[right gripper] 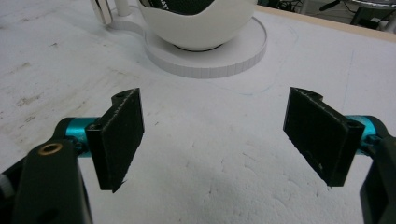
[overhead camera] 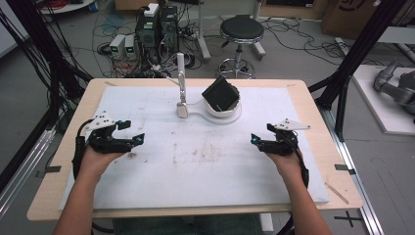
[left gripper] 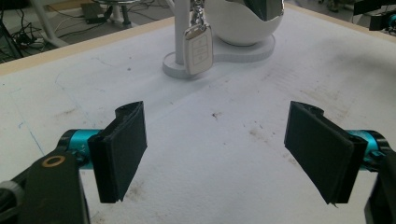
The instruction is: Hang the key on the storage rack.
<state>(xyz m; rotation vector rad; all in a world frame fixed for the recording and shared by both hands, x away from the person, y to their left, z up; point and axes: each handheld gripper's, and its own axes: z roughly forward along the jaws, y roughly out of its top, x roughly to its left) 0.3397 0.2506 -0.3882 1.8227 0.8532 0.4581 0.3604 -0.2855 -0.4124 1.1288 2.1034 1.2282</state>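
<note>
A white bowl [overhead camera: 229,109] sits on a white round base [right gripper: 224,63] at the back middle of the mat, with a black square object [overhead camera: 220,93] tilted inside it. Beside it a thin white post [overhead camera: 180,73] rises from the same base, and a white car key fob [left gripper: 198,50] hangs against it. My left gripper [overhead camera: 132,131] rests low at the mat's left, open, with nothing between its pads [left gripper: 123,149]. My right gripper [overhead camera: 262,133] rests at the right, also open and empty, its pads [right gripper: 119,133] pointing toward the bowl [right gripper: 201,28].
A stained white mat [overhead camera: 205,161] covers the wooden table [overhead camera: 313,112]. Beyond the far edge stand a black stool [overhead camera: 241,32], computer boxes [overhead camera: 155,29] and loose cables on the floor. Black frame posts [overhead camera: 359,49] flank the table.
</note>
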